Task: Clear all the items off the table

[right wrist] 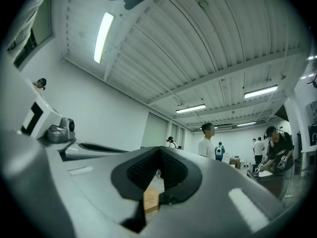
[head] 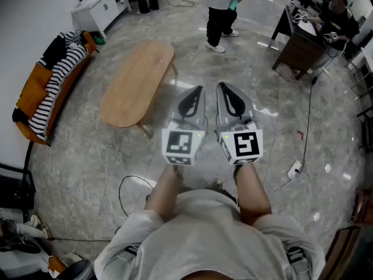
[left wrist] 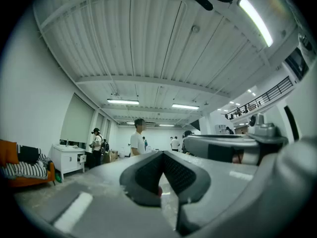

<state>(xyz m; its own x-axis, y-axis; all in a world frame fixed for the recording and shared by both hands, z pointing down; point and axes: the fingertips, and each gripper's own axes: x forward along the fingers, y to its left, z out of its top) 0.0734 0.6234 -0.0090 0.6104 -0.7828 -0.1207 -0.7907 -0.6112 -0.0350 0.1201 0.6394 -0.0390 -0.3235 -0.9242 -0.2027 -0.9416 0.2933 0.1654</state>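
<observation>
While left tongs (head: 197, 93) and right tongs (head: 224, 92) are pressed together empty, we note the counter (head: 137, 83) ahead-left, lengthwise away, nearer the left.

Grey marble floor (head: 76, 174), white wall (head: 29, 16), orange sofa (head: 26, 95), white cabinet (head: 99, 7), strip lights (left wrist: 122, 101) overhead.

Table (head: 137, 83) is light wood, cloth (head: 51, 92) black-and-white striped, sofa (head: 28, 98) seemingly orange.
</observation>
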